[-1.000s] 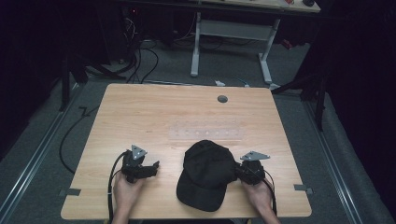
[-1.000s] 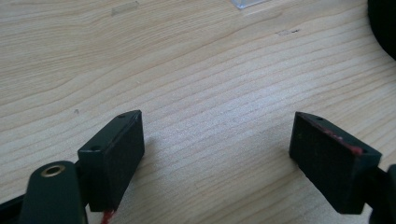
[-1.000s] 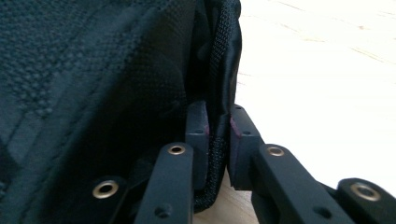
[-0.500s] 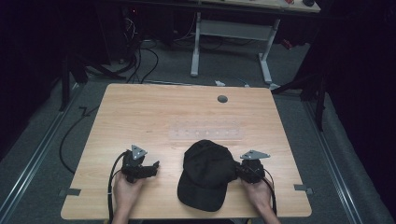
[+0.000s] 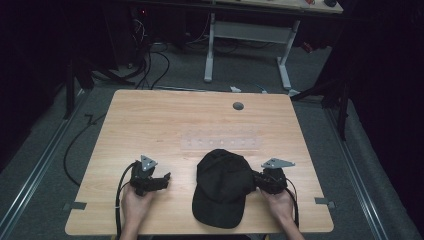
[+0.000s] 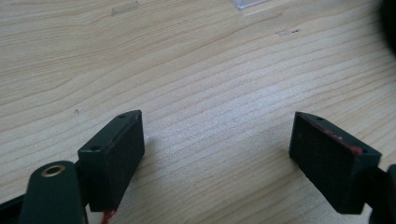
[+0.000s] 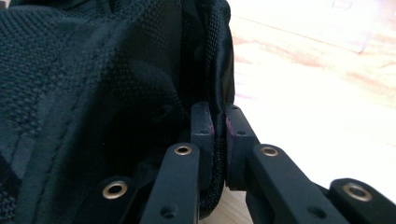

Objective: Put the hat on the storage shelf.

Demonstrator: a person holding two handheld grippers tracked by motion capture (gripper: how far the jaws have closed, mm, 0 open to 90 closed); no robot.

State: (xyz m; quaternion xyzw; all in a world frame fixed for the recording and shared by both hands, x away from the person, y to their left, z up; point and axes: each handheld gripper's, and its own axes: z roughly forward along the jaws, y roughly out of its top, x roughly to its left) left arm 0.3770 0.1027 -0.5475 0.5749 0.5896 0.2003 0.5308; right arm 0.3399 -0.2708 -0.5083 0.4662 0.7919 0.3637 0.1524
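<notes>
Cap (image 5: 222, 192) edge pinched in right claw (image 7: 218, 128), seen close-up; left claw (image 6: 233, 154) gapes over table (image 5: 200, 125).

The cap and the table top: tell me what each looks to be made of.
The cap: black woven fabric, matt, likely cotton or polyester; the right gripper view shows a textured weave, stitched seams and a mesh-like edge band pinched between the right gripper jaws. The table top: pale wood or wood-look laminate, with a smooth low sheen; printed or real grain cannot be told apart.

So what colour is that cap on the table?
The cap is plain black all over; the high view shows it best.
</notes>
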